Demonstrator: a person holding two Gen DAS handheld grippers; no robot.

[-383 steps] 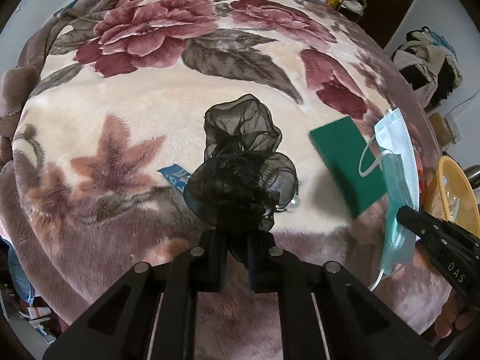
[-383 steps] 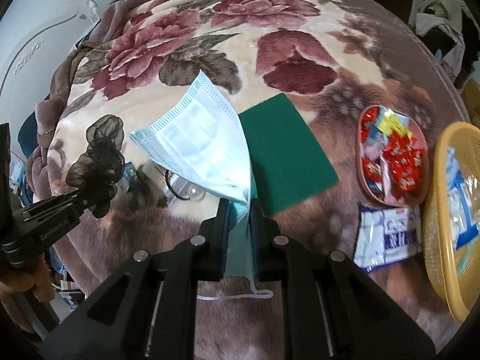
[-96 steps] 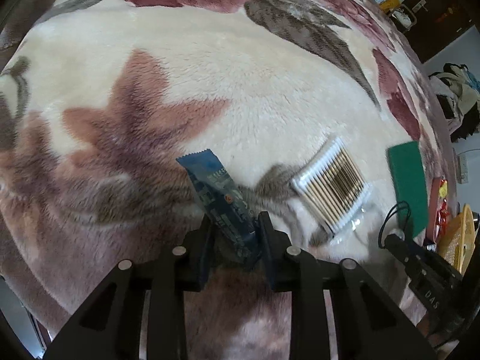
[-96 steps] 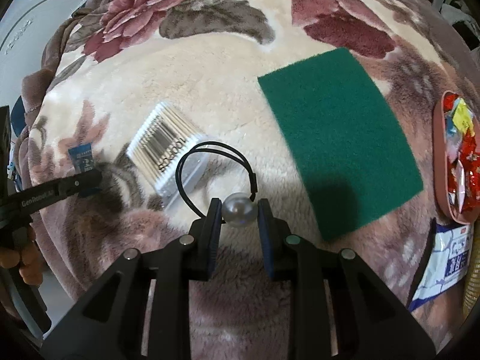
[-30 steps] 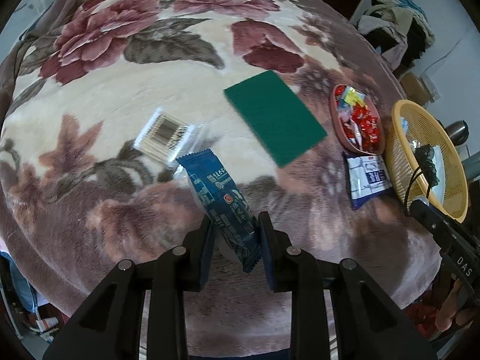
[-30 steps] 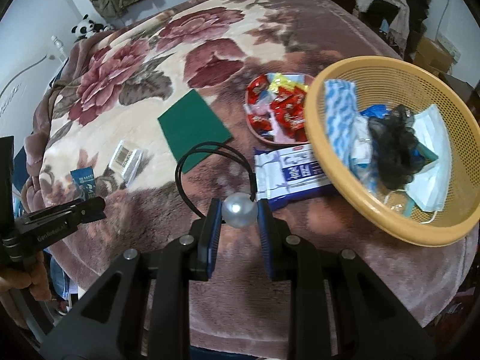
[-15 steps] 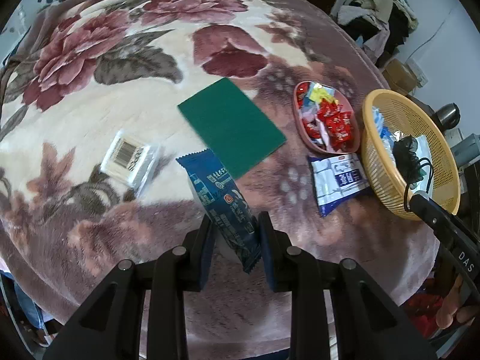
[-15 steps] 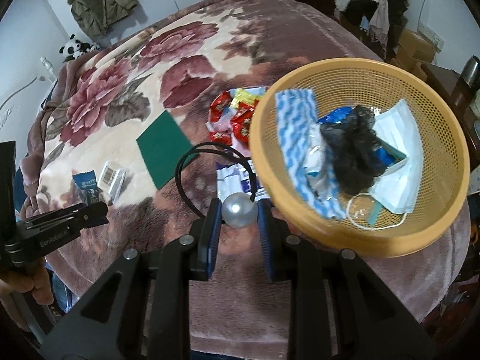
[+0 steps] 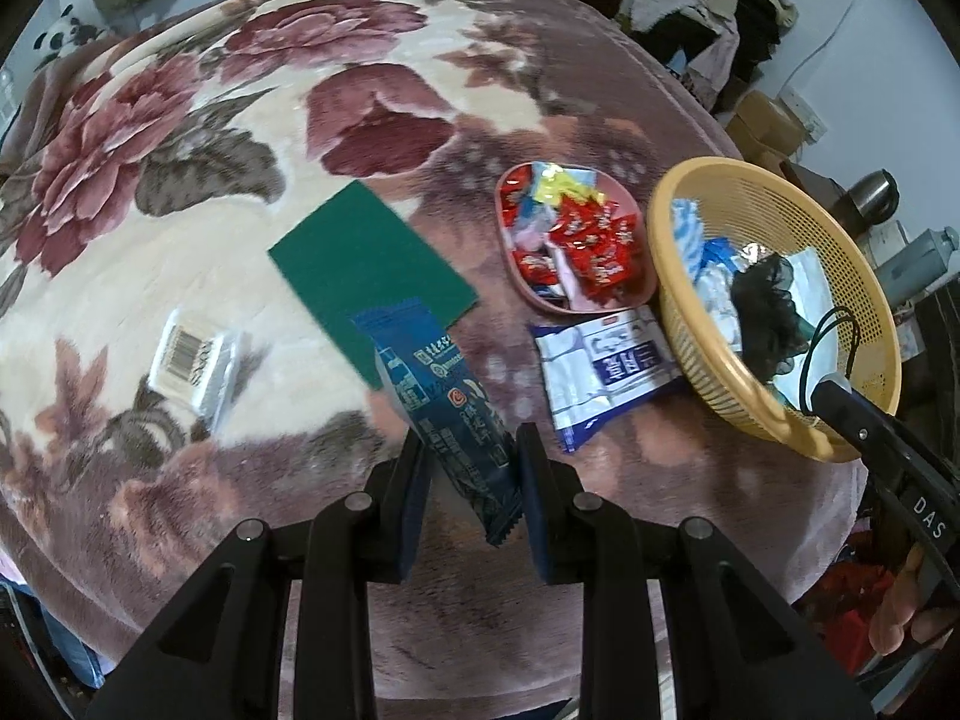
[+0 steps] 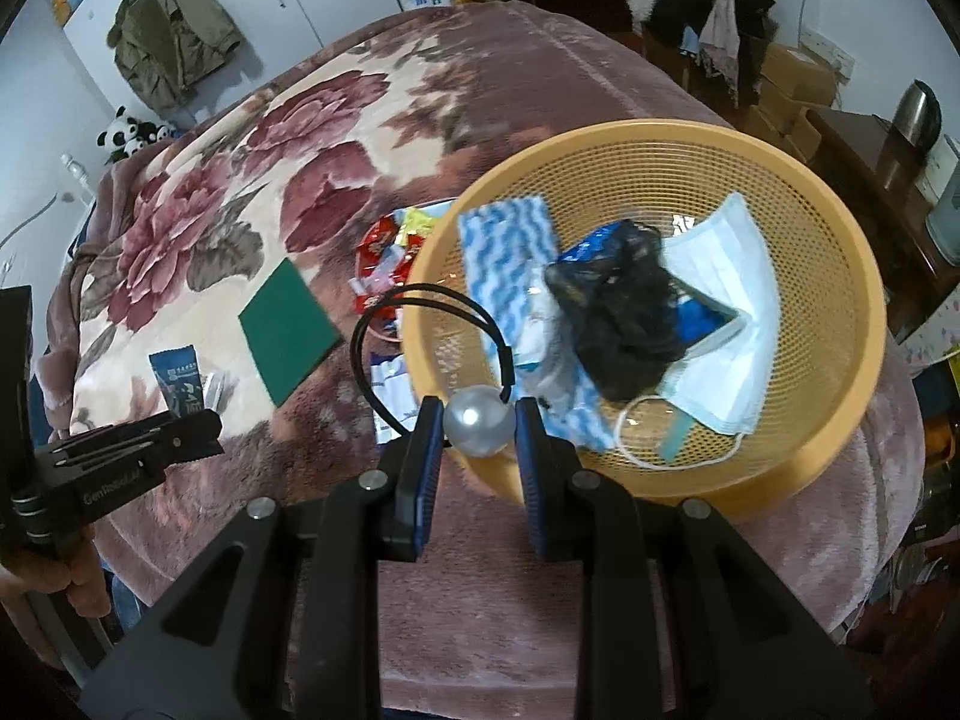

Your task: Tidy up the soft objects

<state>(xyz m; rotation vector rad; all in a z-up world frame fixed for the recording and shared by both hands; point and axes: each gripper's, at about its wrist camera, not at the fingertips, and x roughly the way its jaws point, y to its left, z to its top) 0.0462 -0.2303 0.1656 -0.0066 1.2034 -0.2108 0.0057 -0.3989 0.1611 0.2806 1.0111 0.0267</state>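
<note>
**Both grippers loaded above the flowered blanket**

We see the left gripper (image 9: 471, 450) clenched on a dark blue sachet (image 9: 441, 387), which stands tilted between the pads above the flowered blanket (image 9: 180, 240). Beyond it a green scouring pad (image 9: 369, 261) lies flat, and to its left a clear pack of cotton swabs (image 9: 192, 357). To the right sit a pink tray (image 9: 636, 294) of red and yellow sweets and, just below it, a white-and-blue tissue pack (image 9: 606, 369) touching the yellow basket (image 9: 666, 222).

In the right wrist view, the right gripper (image 10: 480, 420) grips a pearl bead (image 10: 479, 427) on a black hair tie (image 10: 420, 294), whose loop rises ahead of the fingers. The bead hangs over the basket's near rim (image 10: 660, 495). Inside the basket we count a blue-and-white wavy cloth (image 10: 504, 246), a black mesh scrunchie (image 10: 630, 324), a pale blue face mask (image 10: 732, 300) and a blue packet (image 10: 702, 318) partly under the scrunchie. A hand (image 10: 72, 576) holds the left gripper at the lower left.
</note>
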